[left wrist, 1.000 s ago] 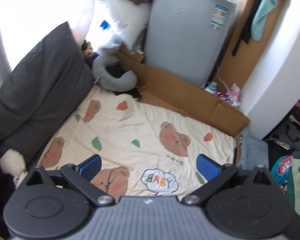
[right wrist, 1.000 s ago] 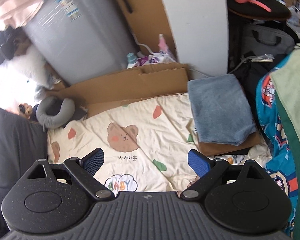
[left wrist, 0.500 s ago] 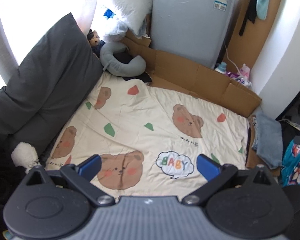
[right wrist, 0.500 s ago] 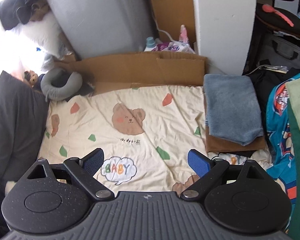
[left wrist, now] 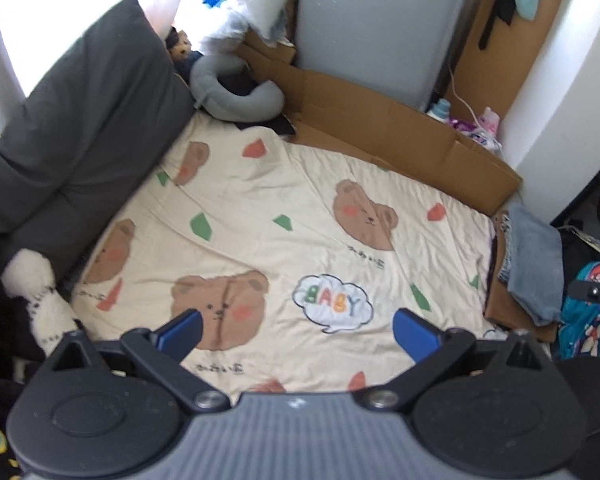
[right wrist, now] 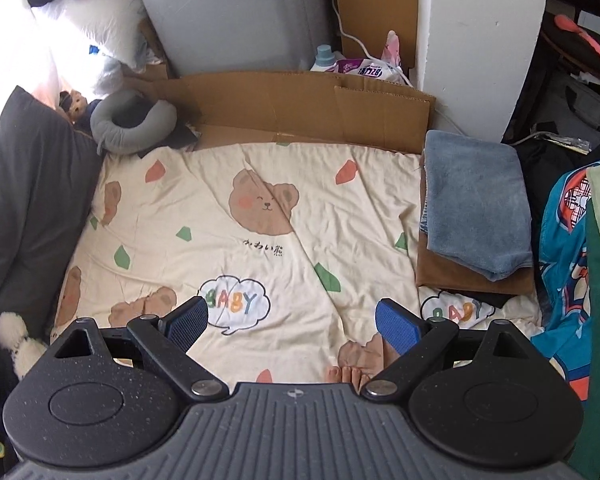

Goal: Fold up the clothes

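Observation:
A stack of folded clothes lies at the right edge of the bed: a blue-grey folded piece (right wrist: 474,204) (left wrist: 534,256) on top of a brown one (right wrist: 460,276), with something dark beneath. Both grippers hang well above the cream bear-print sheet (right wrist: 240,208) (left wrist: 300,216), touching nothing. My left gripper (left wrist: 296,330) is open, its blue pads (left wrist: 180,330) wide apart. The right gripper (right wrist: 292,320) is open too, and nothing sits between its fingers (right wrist: 396,326). No loose garment shows on the sheet.
A dark grey pillow (left wrist: 80,128) lines the left side, a grey neck pillow (right wrist: 132,120) lies at the far left corner. A cardboard wall (right wrist: 300,108) and a grey appliance (left wrist: 372,28) stand behind. Blue patterned and green fabric (right wrist: 572,240) hang at right. A person's toes (right wrist: 348,374) show below.
Both cameras have pulled back and up, so more of the sheet shows and the views level out. The grippers stay open throughout, and nothing on the bed has moved.

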A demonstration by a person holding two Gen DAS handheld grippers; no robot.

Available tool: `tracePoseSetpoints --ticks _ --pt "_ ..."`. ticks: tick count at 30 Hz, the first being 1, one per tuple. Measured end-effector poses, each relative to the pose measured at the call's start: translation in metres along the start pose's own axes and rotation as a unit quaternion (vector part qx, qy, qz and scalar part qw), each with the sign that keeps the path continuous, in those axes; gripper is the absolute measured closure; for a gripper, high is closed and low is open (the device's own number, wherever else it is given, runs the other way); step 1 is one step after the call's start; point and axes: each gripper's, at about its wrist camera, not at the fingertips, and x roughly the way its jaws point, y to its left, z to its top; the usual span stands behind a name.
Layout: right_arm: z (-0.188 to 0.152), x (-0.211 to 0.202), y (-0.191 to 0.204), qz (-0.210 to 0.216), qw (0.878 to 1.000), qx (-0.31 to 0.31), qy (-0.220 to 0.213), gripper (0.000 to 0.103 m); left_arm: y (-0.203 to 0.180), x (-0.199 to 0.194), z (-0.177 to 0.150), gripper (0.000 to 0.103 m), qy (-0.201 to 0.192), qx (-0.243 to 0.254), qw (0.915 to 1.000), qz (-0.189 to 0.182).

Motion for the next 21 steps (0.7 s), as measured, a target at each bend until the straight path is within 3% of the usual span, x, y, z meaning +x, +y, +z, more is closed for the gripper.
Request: tracePoseSetpoints --ticks 21 --pt "-0.017 0.007 0.002 0.002 0.999 -0.041 0.014 0.008 -0.017 0.030 -0.016 0.003 0.005 -0.012 0.9999 0.011"
